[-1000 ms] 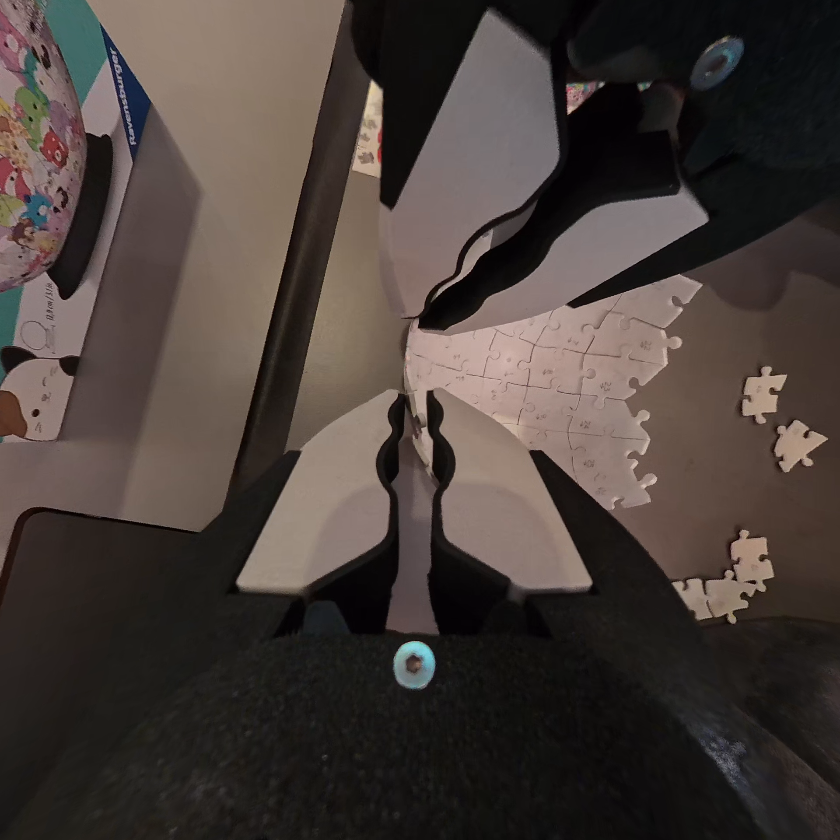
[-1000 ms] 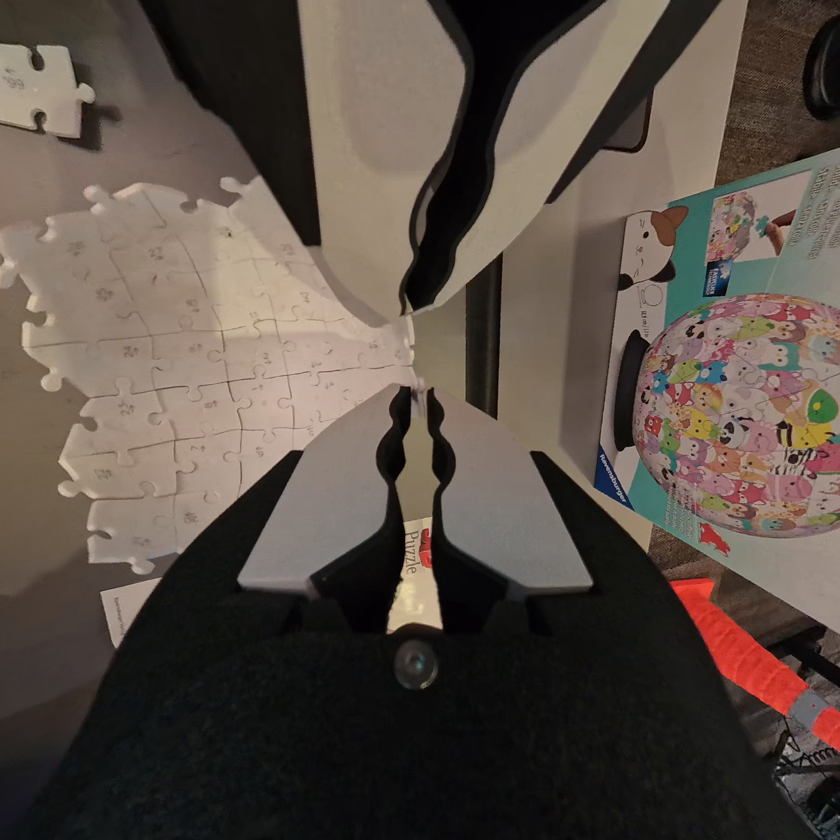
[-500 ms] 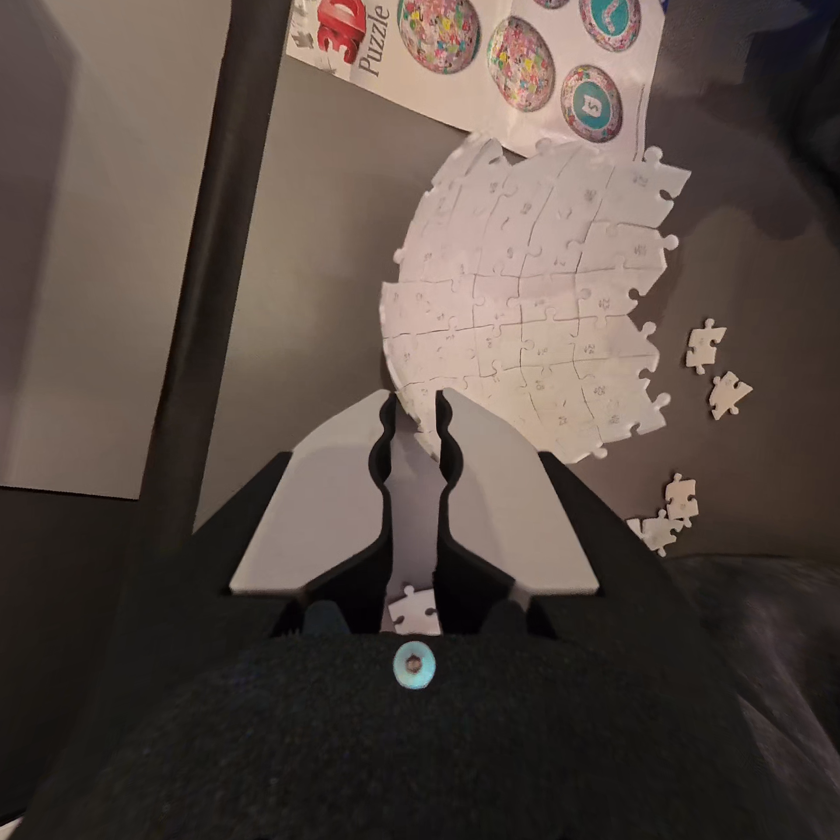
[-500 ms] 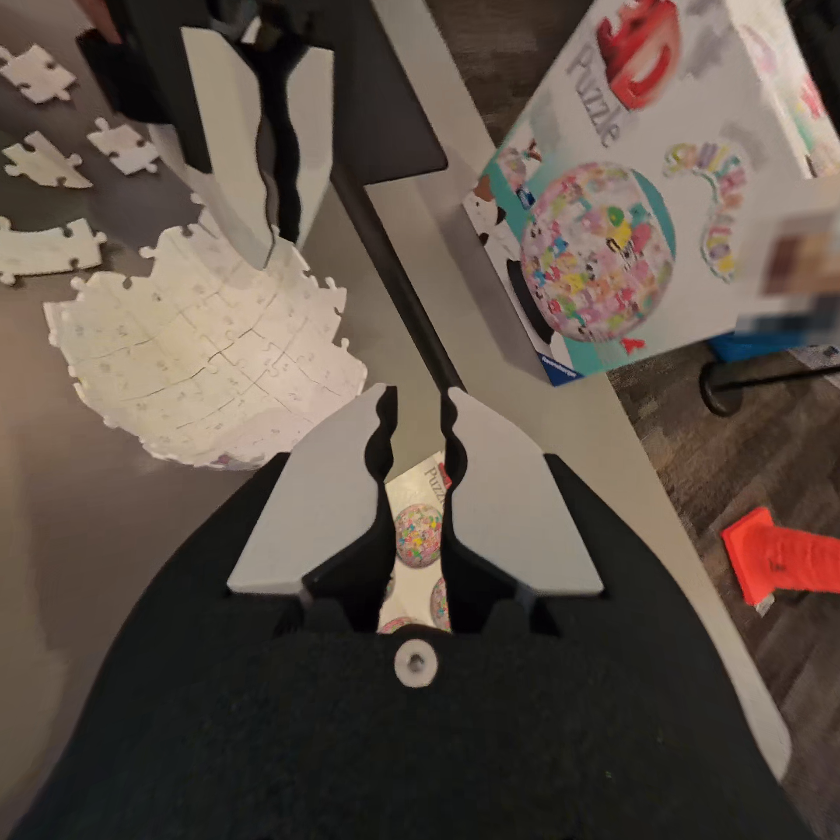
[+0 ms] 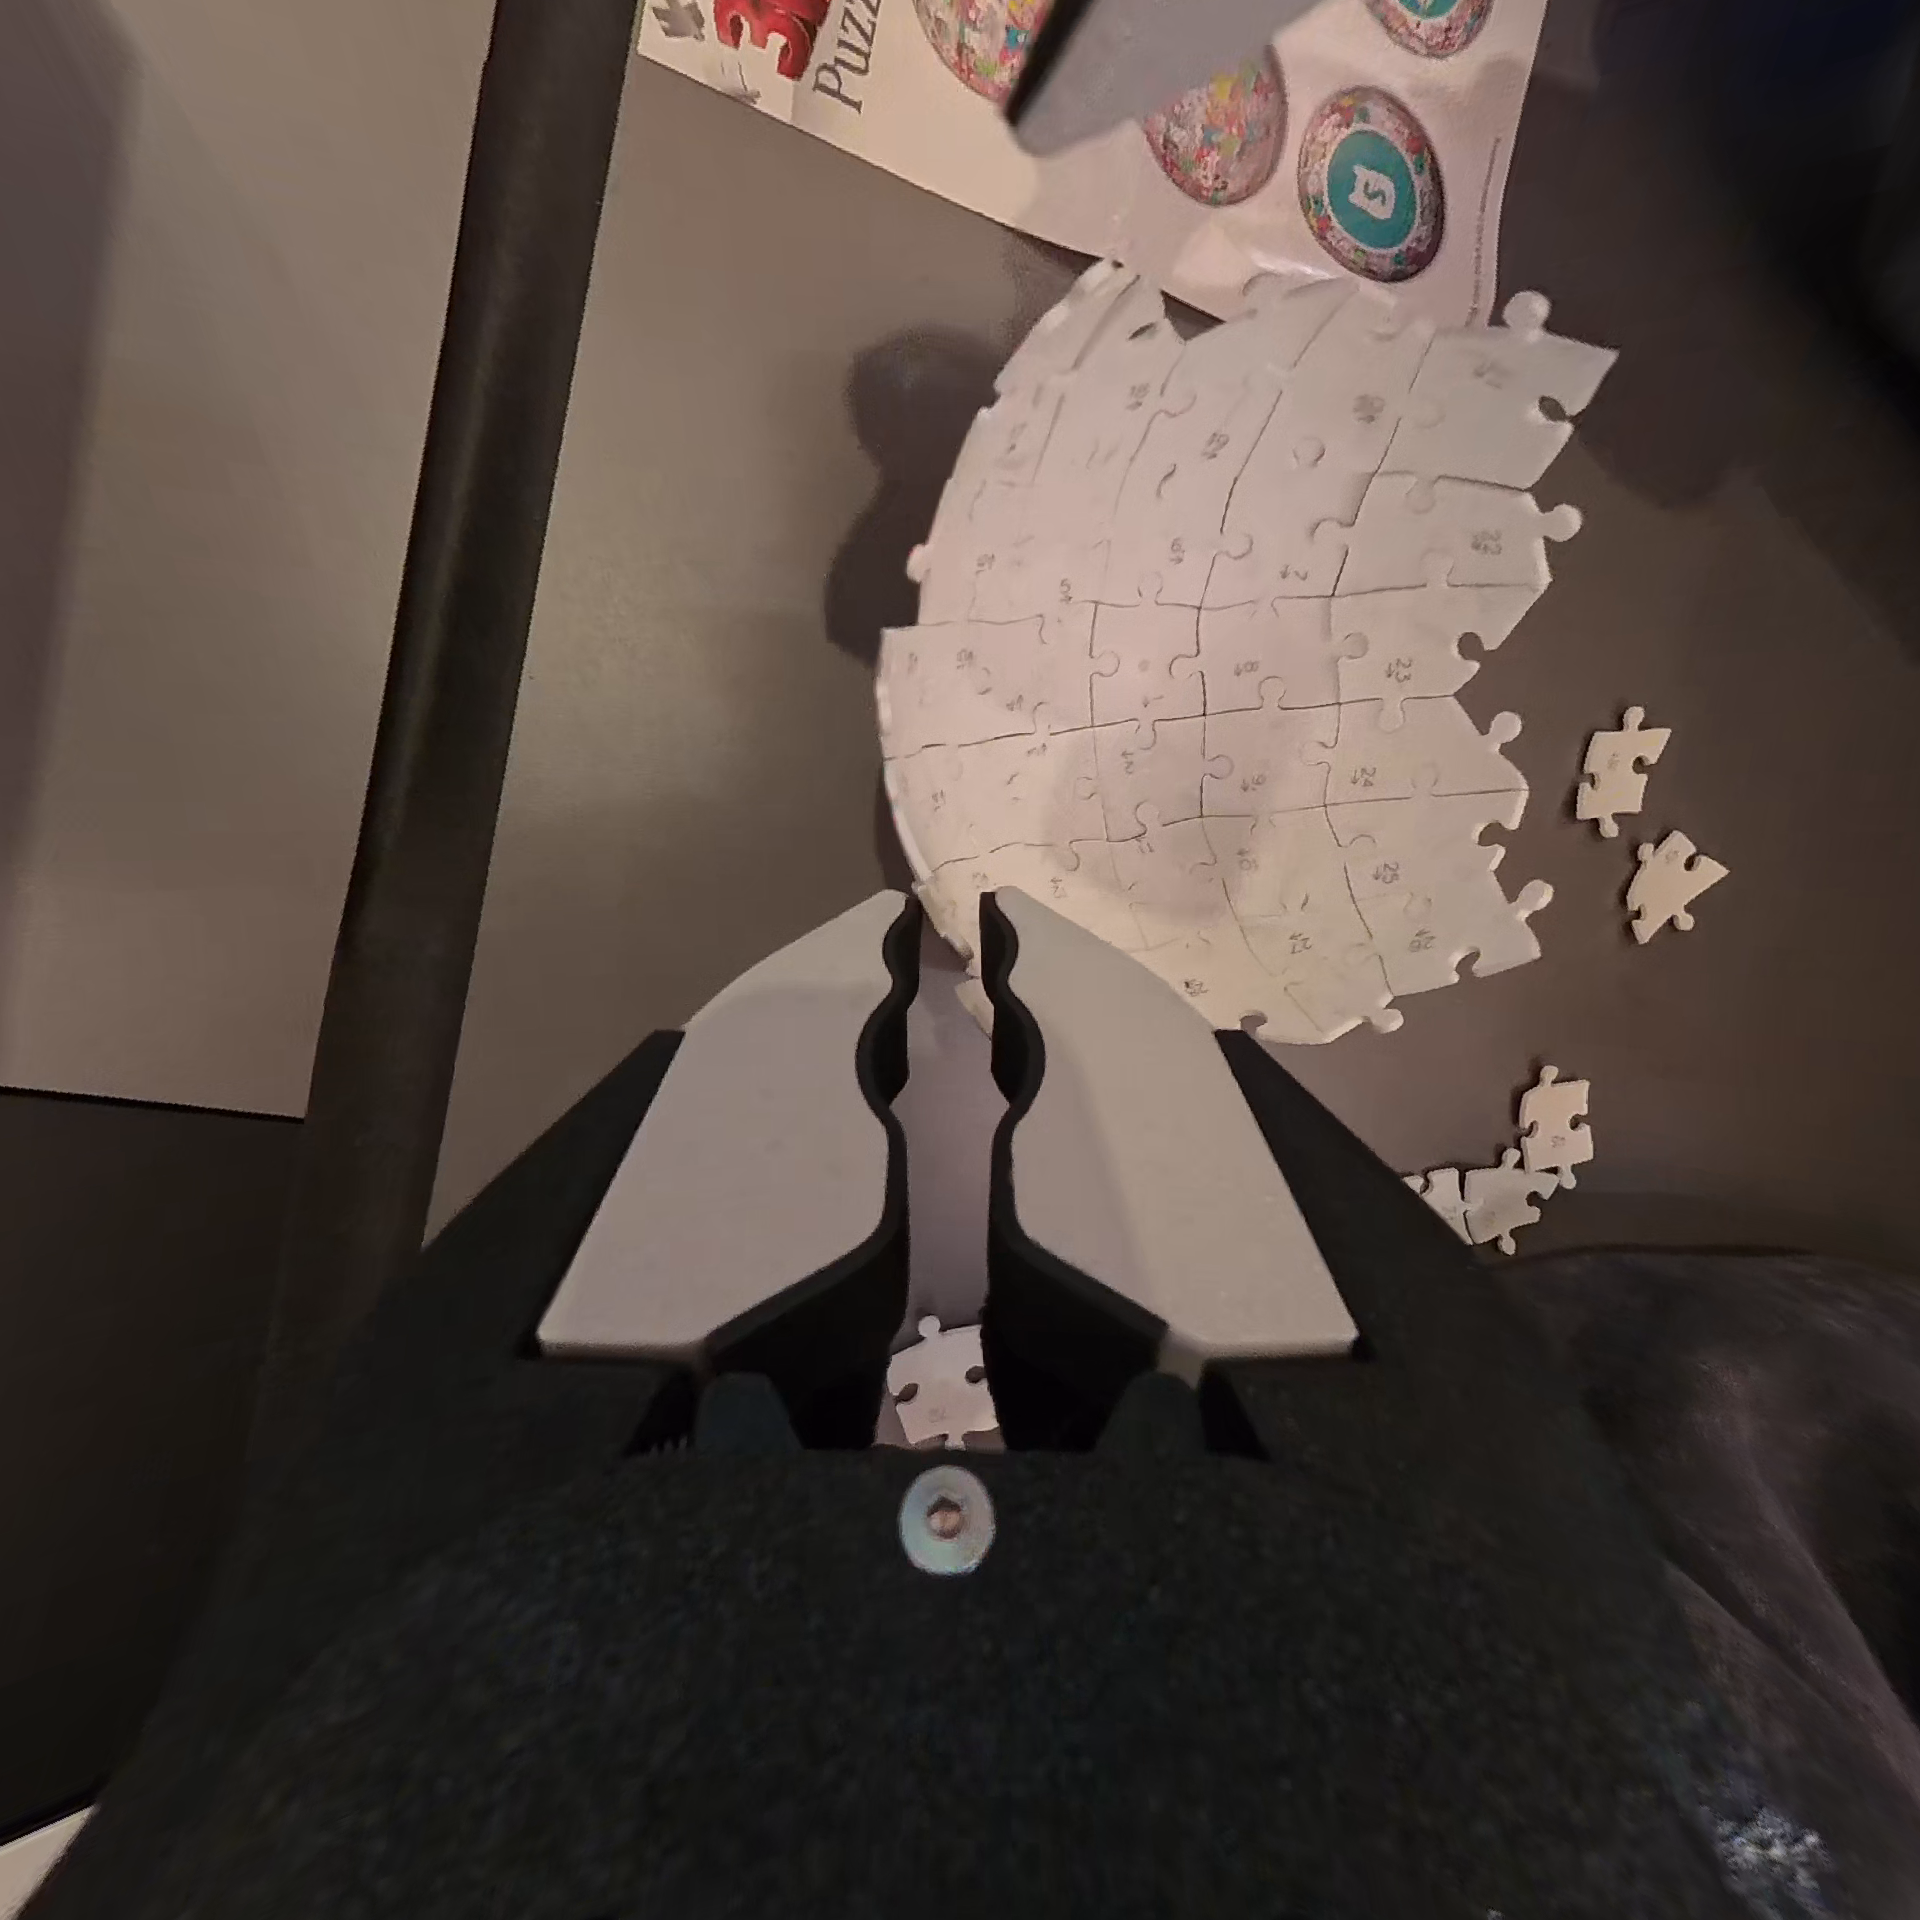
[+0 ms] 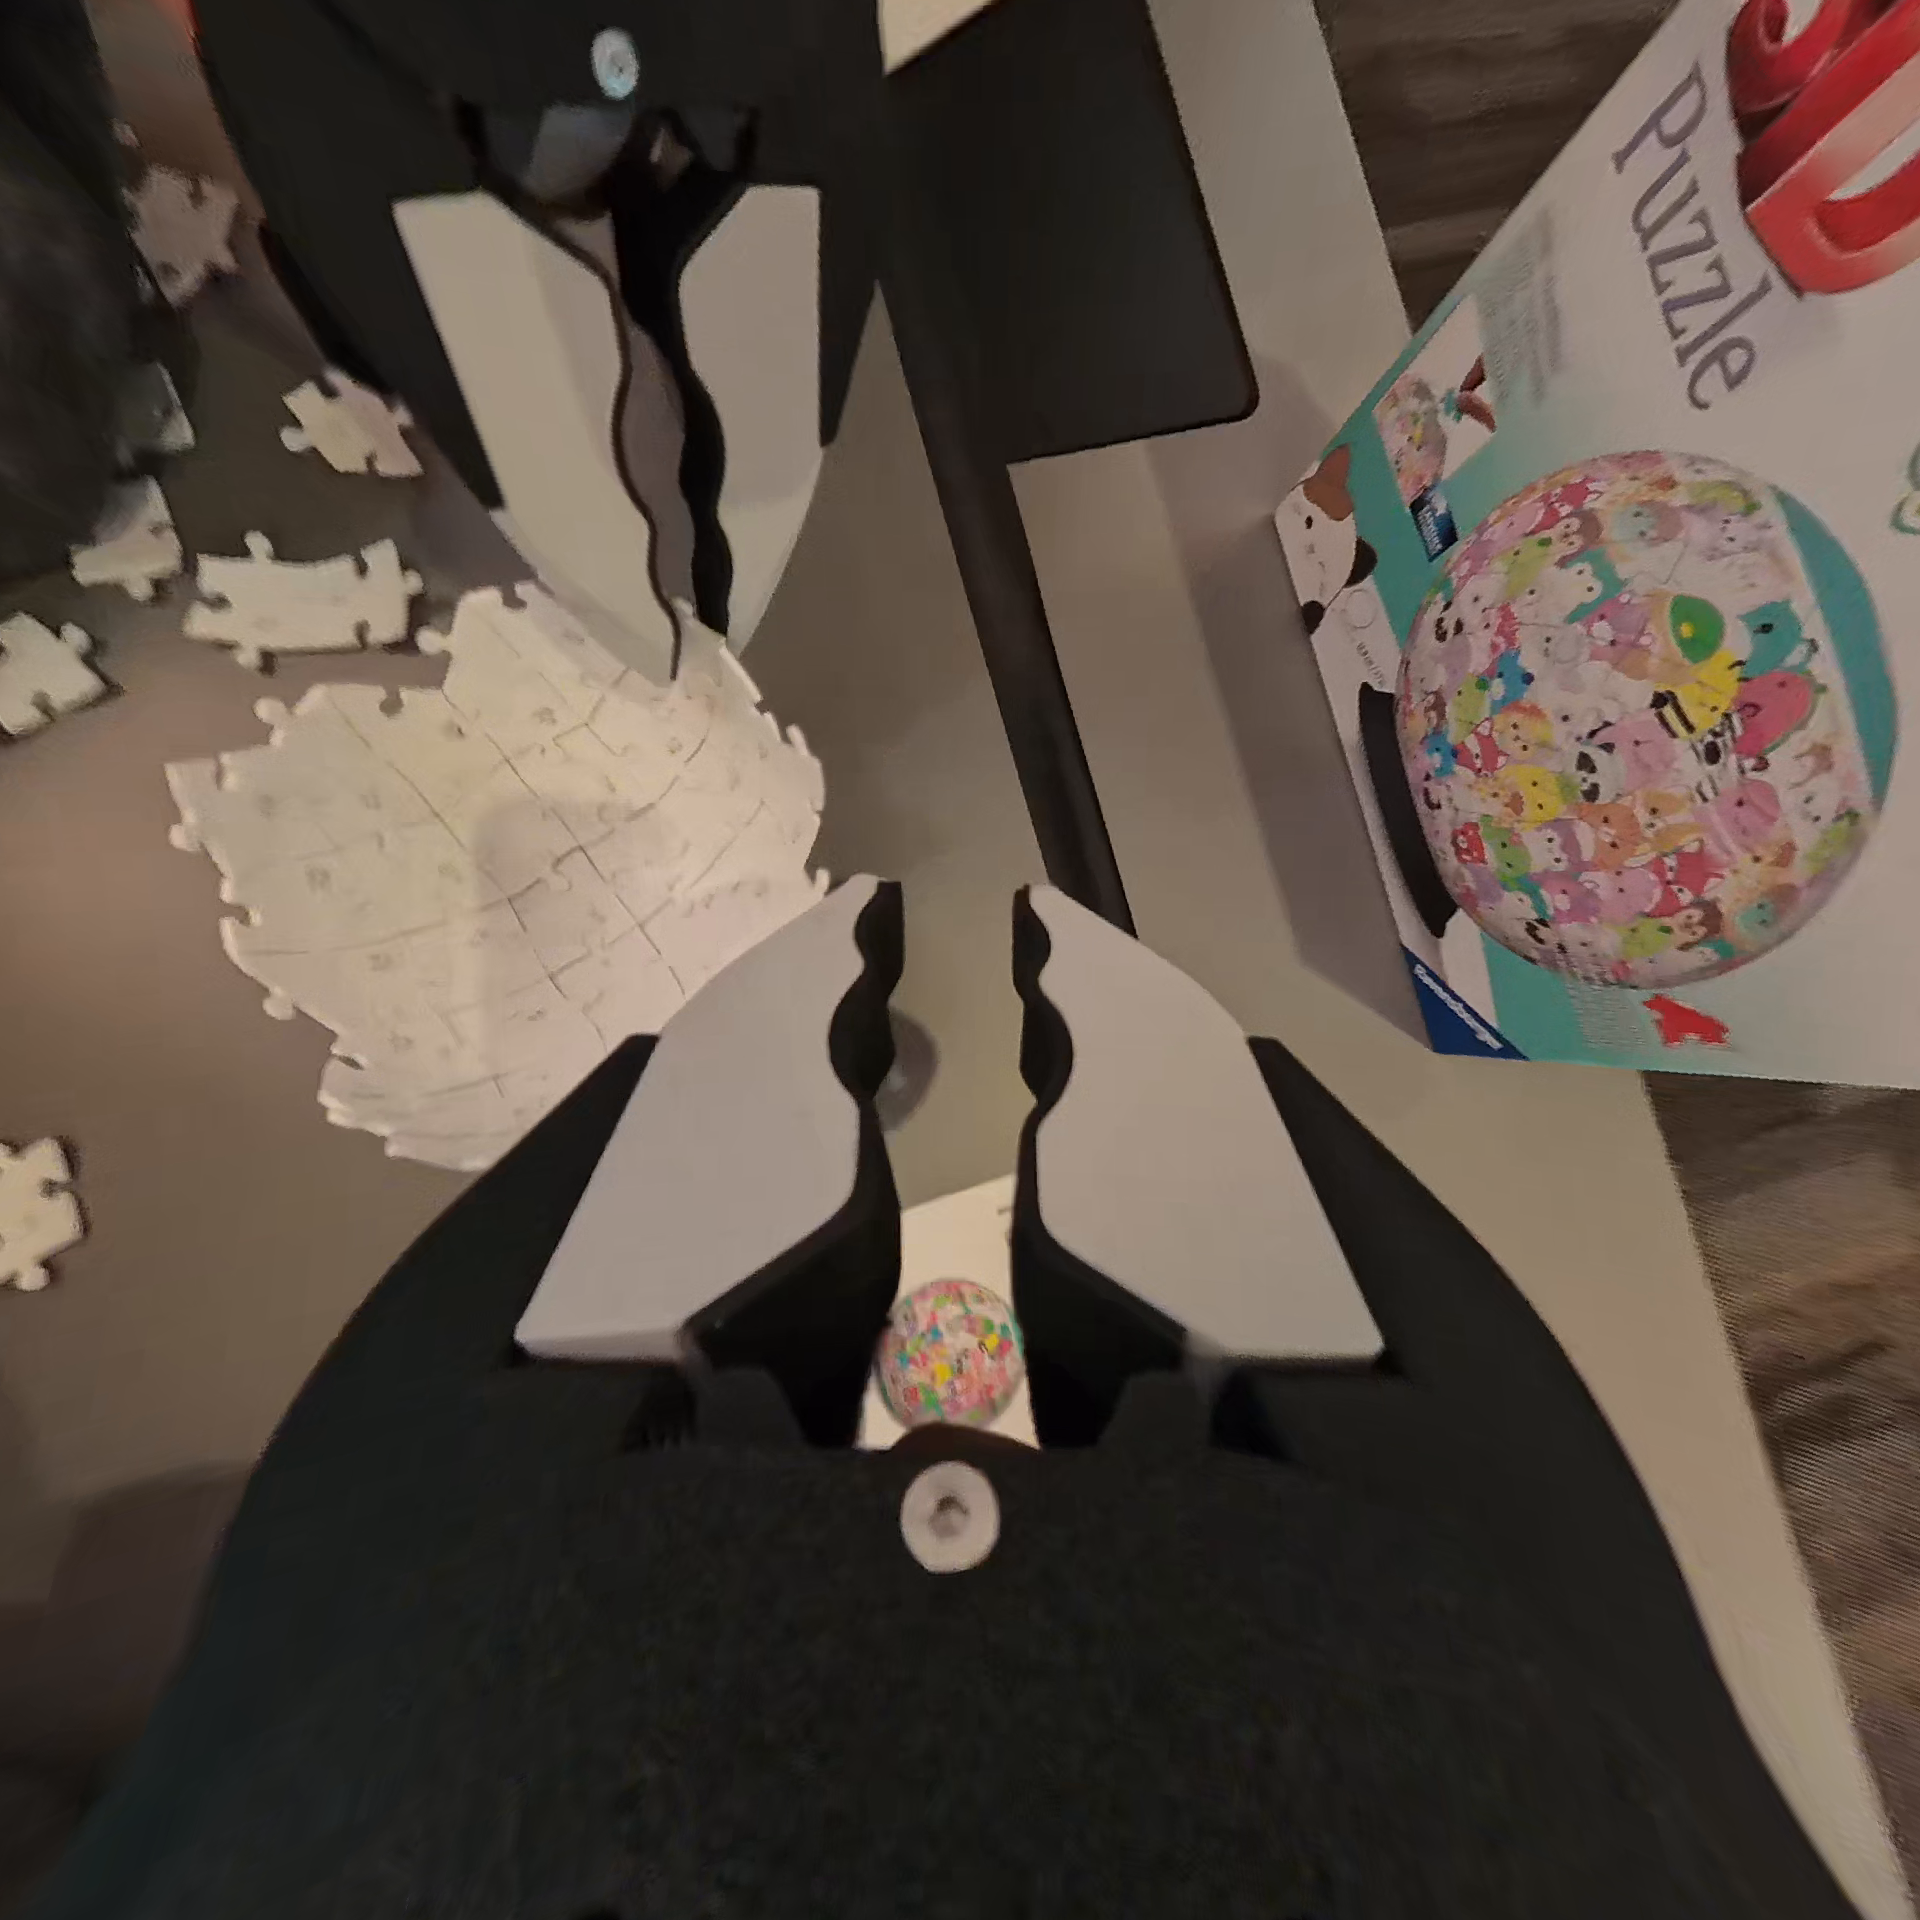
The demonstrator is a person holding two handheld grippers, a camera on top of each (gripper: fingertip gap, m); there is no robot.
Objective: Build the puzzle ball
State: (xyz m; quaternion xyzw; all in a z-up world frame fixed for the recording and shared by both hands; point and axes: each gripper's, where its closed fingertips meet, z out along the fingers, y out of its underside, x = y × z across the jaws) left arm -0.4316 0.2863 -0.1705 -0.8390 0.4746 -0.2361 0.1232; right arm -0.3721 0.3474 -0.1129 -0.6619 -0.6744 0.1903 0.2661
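Observation:
The partly built puzzle ball [image 5: 1195, 675] is a curved white shell of joined pieces, inner side up, on the dark grey table. It also shows in the right wrist view [image 6: 499, 873]. My left gripper [image 5: 945, 906] is shut on the shell's near rim; the right wrist view shows it [image 6: 675, 649] pinching that rim from above. My right gripper [image 6: 956, 904] is open and empty, just right of the shell and apart from it. One of its fingers [image 5: 1132, 73] shows blurred at the top of the left wrist view.
Loose white pieces lie right of the shell [image 5: 1621, 769] and beyond it [image 6: 301, 597]. One piece [image 5: 940, 1392] lies under my left gripper. A printed leaflet [image 5: 1351, 187] lies behind the shell. The puzzle box [image 6: 1621, 727] stands on a white surface past a black bar [image 6: 1018, 675]. Tip to tip, the grippers are about 10 cm apart. The left tips stand about 10 cm off the black bar [image 6: 1018, 675].
My right gripper has let go of the shell's rim, opened and drawn back to the right. My left gripper keeps its hold on the shell.

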